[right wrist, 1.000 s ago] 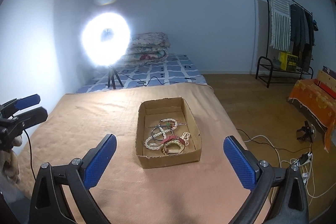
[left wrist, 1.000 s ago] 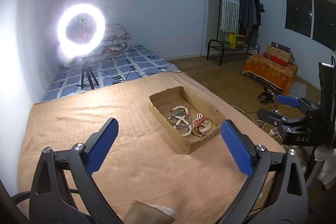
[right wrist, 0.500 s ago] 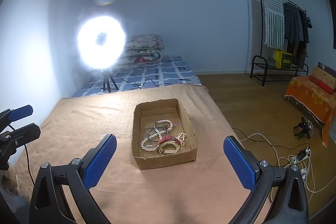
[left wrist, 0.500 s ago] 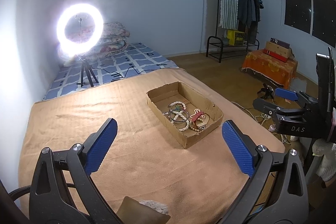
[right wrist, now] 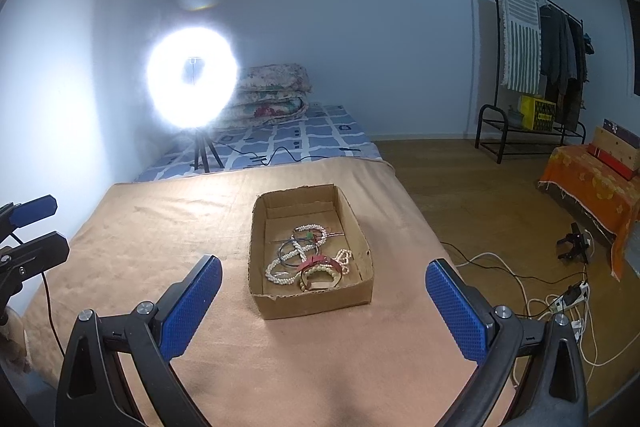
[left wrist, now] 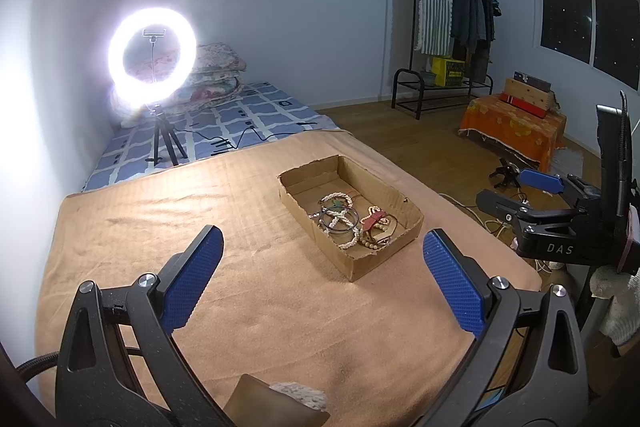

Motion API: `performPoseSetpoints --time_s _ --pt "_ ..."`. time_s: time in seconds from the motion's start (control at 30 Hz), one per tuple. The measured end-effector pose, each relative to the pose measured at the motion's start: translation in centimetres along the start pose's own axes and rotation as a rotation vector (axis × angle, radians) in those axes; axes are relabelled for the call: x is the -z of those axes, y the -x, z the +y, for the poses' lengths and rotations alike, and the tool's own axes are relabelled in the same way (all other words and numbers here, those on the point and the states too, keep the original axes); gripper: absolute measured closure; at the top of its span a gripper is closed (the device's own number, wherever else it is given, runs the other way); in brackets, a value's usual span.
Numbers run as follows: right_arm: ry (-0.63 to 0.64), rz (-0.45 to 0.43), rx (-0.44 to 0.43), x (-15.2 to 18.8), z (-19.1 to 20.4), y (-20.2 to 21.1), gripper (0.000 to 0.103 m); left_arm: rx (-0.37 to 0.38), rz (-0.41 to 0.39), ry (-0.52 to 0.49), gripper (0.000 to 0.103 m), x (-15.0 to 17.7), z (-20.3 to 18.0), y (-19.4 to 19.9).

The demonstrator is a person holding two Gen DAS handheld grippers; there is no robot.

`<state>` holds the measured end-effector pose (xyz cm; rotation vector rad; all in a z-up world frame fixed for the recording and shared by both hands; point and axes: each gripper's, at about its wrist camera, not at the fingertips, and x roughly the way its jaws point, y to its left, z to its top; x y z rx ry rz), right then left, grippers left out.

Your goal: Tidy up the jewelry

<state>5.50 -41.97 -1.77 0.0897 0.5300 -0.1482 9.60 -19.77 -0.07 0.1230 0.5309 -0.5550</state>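
Note:
A shallow cardboard box (left wrist: 384, 251) (right wrist: 312, 303) sits on a tan blanket (left wrist: 168, 239) (right wrist: 168, 227). Inside lies a tangle of jewelry (left wrist: 352, 221) (right wrist: 310, 261): white bead bracelets, dark bangles and a red piece. My left gripper (left wrist: 320, 281) hangs open above the blanket, short of the box, with nothing between its blue pads. My right gripper (right wrist: 322, 303) is open too, nearer the box's front wall, and empty. Each gripper shows at the edge of the other's view: the right one (left wrist: 536, 193) beyond the bed's right side, the left one (right wrist: 32, 227) at the far left.
A lit ring light on a tripod (left wrist: 152, 67) (right wrist: 192, 79) stands on the blue patterned bedding behind the blanket. Folded quilts (right wrist: 272, 95) lie by the wall. A clothes rack (left wrist: 452, 39), an orange-covered stand (left wrist: 512, 131) and floor cables (right wrist: 560, 307) are to the right.
Both grippers have drifted slightly, so the box sits a little further left and lower in the views. Both stay open and empty. The jewelry has not moved.

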Motion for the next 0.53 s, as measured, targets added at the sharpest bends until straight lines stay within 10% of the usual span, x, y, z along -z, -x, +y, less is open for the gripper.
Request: performPoseSetpoints --time_s 0.53 --pt "-0.003 0.017 0.004 0.46 -0.04 -0.52 0.0 -0.018 -0.015 0.007 0.001 0.68 0.22 0.09"
